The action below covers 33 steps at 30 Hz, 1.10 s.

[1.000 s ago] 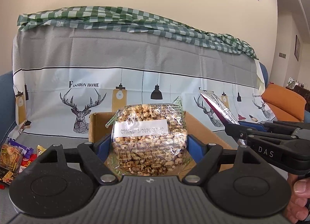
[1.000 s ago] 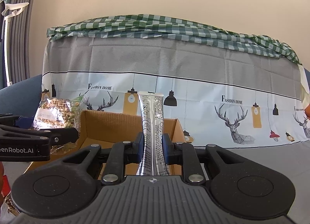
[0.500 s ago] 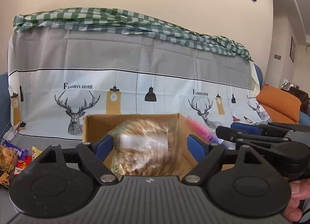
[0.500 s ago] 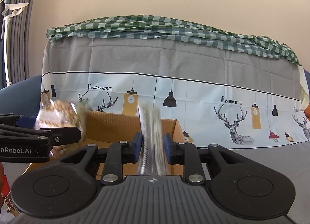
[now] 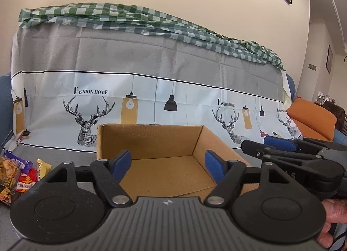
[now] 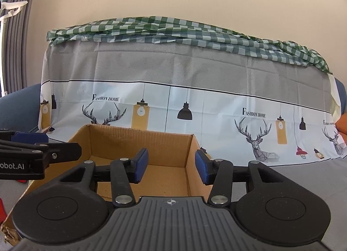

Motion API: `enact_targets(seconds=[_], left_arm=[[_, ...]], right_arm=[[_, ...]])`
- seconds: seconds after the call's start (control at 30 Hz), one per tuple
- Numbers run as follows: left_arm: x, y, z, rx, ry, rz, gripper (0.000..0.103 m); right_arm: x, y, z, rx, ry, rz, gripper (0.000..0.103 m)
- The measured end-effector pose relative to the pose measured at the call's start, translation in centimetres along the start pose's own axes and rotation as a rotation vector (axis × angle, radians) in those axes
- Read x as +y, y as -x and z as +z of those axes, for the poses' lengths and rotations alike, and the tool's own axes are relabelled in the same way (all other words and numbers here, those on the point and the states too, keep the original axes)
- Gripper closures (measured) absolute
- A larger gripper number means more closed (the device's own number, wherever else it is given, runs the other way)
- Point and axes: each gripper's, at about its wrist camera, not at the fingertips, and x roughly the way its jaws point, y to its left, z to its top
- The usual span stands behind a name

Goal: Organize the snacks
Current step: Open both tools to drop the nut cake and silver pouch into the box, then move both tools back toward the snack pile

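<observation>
snacks dropped, both tongs empty

left tongs (image 5: 168, 165) and right tongs (image 6: 171, 166) gape with nothing between the pads; the peanut bag and foil stick held a second ago are gone, presumably down in the cardboard box (image 5: 151, 142), out of view. more snacks (image 5: 19, 172) wait left on the covered sofa (image 5: 151, 60); beige wall behind.

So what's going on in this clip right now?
A person is sorting snacks into a cardboard box with two handheld grippers. Both grippers hang over the box with nothing between their fingers. The right gripper has just been opening and the left gripper narrowing a little. The bag of puffed snacks and the silver packet held a second ago have dropped out of view. More snacks wait to the left of the box.
</observation>
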Motion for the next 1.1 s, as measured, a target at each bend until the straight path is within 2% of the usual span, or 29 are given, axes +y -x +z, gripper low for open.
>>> enact_targets(seconds=[0.17,0.23,0.33,0.47,0.57,0.67,0.73,0.77,0.87,1.1], left_arm=[[1.8,1.5,0.0,0.01,-0.009,0.038,0.065],[3.0,2.5,0.3,0.01,0.005,0.035,0.069],[5.3,3.4,1.3,0.025,0.051,0.011,0.069],[8.7,4.2,3.3,0.054,0.078,0.033,0.069],[11.8,4.7,3.8,0.049,0.099,0.084,0.069],[15.4,4.7,1.8,0.059,0.162,0.128,0.069],[17.6,3.8,0.7,0.151,0.197,0.219,0.07],[18.8,4.0,0.7,0.145,0.239,0.246,0.07],[22.2,4.6,0.7,0.112,0.413,0.244,0.07],[27.3,3.8,-1.1,0.187,0.706,0.314,0.068]], right_arm=[[1.1,0.1,0.4,-0.012,-0.039,0.009,0.053],[1.9,0.2,0.6,-0.02,-0.053,0.019,0.053],[3.3,0.4,0.7,-0.026,-0.071,0.045,0.054],[5.8,0.9,0.9,-0.036,-0.08,0.091,0.064],[7.8,1.3,1.0,-0.049,-0.079,0.134,0.069],[9.9,1.5,1.2,-0.048,-0.077,0.171,0.07],[11.4,1.5,1.2,-0.042,-0.065,0.198,0.069],[12.2,1.4,1.1,-0.036,-0.056,0.214,0.069],[14.6,1.4,0.9,-0.023,-0.035,0.263,0.069],[21.1,0.9,-0.3,-0.01,0.006,0.349,0.069]])
